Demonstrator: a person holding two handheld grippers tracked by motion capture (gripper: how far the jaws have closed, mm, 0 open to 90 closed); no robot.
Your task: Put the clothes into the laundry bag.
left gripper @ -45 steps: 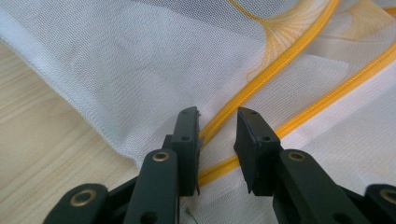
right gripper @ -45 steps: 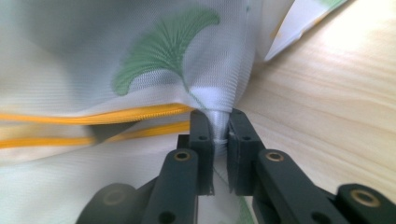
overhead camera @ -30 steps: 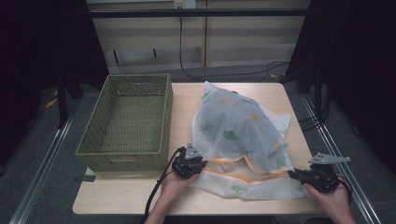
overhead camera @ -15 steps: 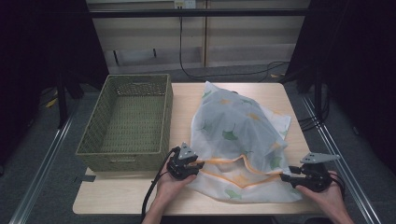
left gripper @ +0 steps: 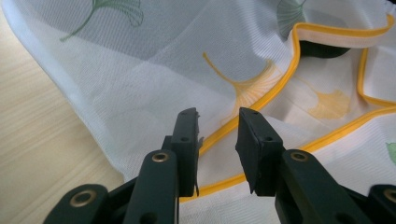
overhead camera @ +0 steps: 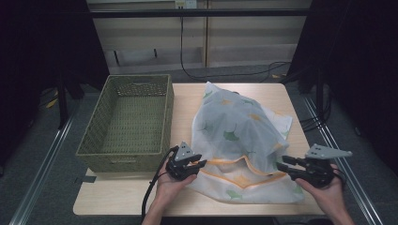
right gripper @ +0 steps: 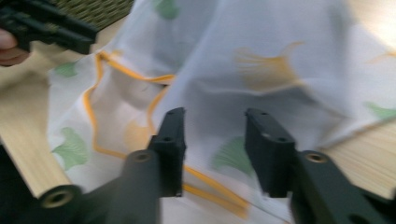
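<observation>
The thin white cloth bag with leaf prints and an orange edge (overhead camera: 239, 140) lies beside the green woven basket (overhead camera: 129, 119), between the open left hand-held gripper (overhead camera: 195, 165) and open right hand-held gripper (overhead camera: 287, 167), whose jaws just closed a little on nothing.

From above our side of the table (overhead camera: 117, 201) we look forward and down. Each gripper camera rides close behind its own black jaws, nearly against the ginkgo-print mesh bag (overhead camera: 239, 140) (left gripper: 187, 70) (right gripper: 261, 70). All three views share the bag's orange-trimmed edge.
</observation>
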